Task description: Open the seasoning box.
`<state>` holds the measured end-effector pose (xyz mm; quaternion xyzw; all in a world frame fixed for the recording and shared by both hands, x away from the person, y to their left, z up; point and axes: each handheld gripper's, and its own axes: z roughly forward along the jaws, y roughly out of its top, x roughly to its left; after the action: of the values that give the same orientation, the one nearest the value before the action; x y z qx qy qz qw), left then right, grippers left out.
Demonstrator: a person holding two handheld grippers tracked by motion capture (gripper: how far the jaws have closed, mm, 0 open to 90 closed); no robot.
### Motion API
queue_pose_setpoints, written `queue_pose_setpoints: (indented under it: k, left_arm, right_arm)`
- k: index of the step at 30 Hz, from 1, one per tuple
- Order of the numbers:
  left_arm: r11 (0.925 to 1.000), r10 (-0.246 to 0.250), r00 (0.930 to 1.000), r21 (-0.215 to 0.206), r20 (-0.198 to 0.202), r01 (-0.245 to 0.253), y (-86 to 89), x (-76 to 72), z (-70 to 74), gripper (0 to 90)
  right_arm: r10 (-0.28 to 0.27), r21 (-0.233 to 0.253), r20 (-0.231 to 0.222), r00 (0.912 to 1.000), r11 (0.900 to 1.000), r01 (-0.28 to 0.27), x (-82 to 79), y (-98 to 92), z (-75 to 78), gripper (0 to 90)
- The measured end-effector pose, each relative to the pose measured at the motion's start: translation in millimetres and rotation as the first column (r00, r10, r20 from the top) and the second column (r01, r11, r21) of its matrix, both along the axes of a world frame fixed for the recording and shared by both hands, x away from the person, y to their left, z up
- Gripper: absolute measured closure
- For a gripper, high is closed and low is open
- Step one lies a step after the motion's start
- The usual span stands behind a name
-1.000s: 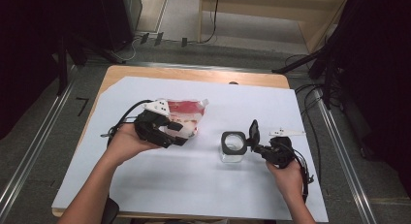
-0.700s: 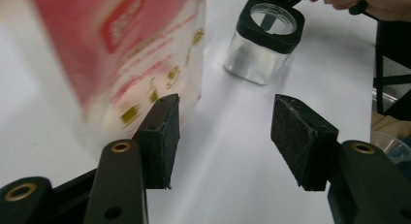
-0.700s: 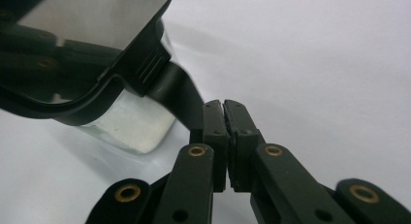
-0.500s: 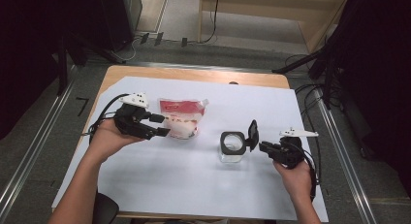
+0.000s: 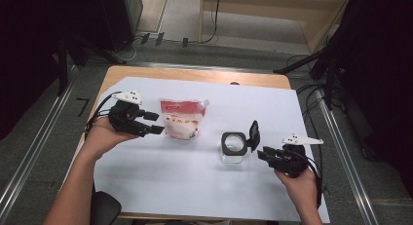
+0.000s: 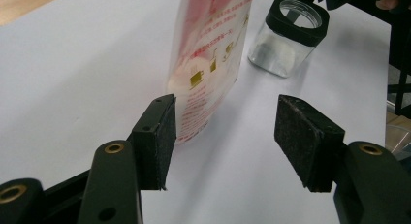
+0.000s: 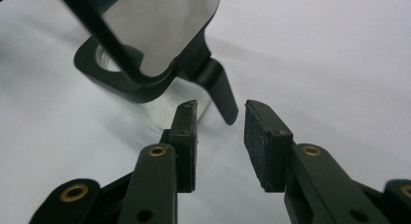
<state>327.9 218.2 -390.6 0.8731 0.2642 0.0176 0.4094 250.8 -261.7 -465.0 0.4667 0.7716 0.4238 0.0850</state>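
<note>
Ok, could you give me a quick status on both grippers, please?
Left gripper open beside pouch. Right gripper open, by jar with lid flipped up. Nothing between.

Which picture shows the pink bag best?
The high view: the whole bag lies in sight on the table. The left gripper view shows its lower part close up, with printing. In the right gripper view I cannot make it out.

Tongs parted slightly, jar with hinged lid raised just ahead, white tabletop
</note>
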Motion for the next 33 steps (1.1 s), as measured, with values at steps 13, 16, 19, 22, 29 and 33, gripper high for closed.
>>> queue_pose_setpoints:
  k: [13, 16, 19, 22, 29, 33]
  left_arm:
    - [0.9989, 0.039, 0.9992, -0.028, 0.01, -0.039, 7.9, 16.4, -8.1, 37.0]
    - [0.9985, 0.044, 0.9989, -0.033, 0.018, -0.043, 3.0, 21.4, -9.1, 36.0]
    - [0.9975, 0.03, 0.9994, -0.065, 0.018, -0.029, -0.5, 25.6, -10.2, 37.6]
    - [0.9989, 0.029, 0.9996, -0.037, 0.005, -0.029, -8.1, 29.3, -12.8, 35.7]
    - [0.9996, 0.024, 0.9993, -0.016, 0.028, -0.024, -17.0, 31.4, -14.3, 38.8]
    - [0.9996, 0.017, 0.9993, -0.024, 0.032, -0.016, -20.8, 34.0, -15.0, 44.3]
  right_arm:
    - [0.03, -0.001, 0.002, 0.9996, 1.0, -0.03, -24.0, 9.0, 8.7, 61.8]
    - [0.053, -0.014, 0.013, 0.9985, 0.999, -0.053, -25.7, 16.5, 10.2, 61.1]
    - [0.06, -0.013, 0.017, 0.998, 0.998, -0.06, -25.6, 18.2, 10.2, 61.2]
    - [0.068, -0.014, 0.011, 0.9976, 0.998, -0.068, -25.3, 19.2, 9.3, 61.3]
    - [0.075, -0.016, 0.006, 0.9971, 0.997, -0.075, -23.1, 20.0, 8.3, 61.4]
    - [0.081, -0.02, 0.008, 0.9967, 0.997, -0.081, -23.9, 22.4, 8.2, 61.4]
